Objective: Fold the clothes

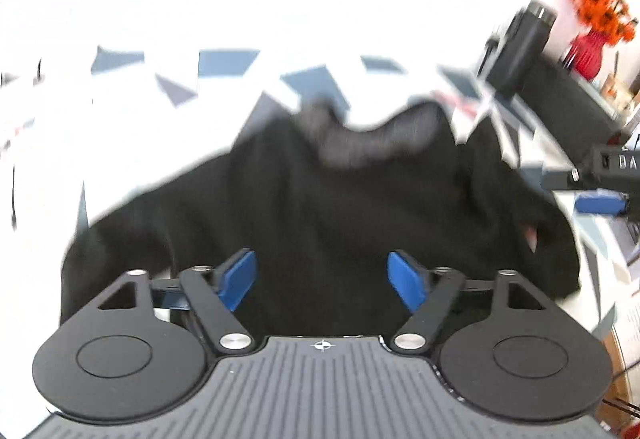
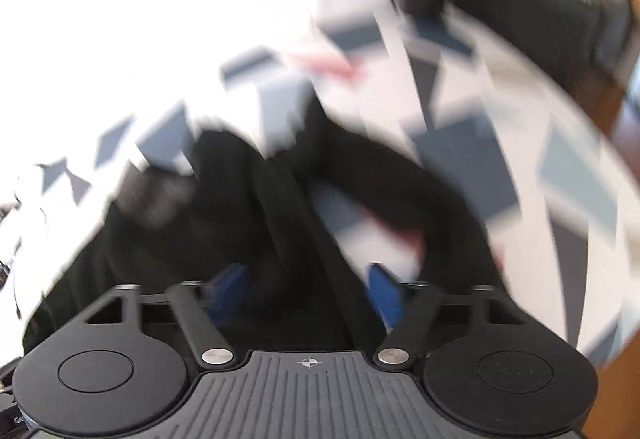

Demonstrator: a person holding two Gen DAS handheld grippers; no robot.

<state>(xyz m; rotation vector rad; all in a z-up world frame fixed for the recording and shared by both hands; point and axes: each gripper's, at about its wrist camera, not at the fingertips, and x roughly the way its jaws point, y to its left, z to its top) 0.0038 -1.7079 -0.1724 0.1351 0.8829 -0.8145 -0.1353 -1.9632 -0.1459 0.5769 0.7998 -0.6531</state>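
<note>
Both claws spread, nothing pinched: left gripper [image 1: 322,281], right gripper [image 2: 306,293] above black garment [image 1: 320,199] on patterned sheet [image 2: 520,159]. Flatten before regrasping edges evenly.

Harsh overexposure whitens the upper halves, motion blur smears both views, and fisheye bends the edges

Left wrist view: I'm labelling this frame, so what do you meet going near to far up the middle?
Grey ribbed gripper body → open left gripper with its blue fingers → black garment → white cloth with blue-grey patches.
</note>
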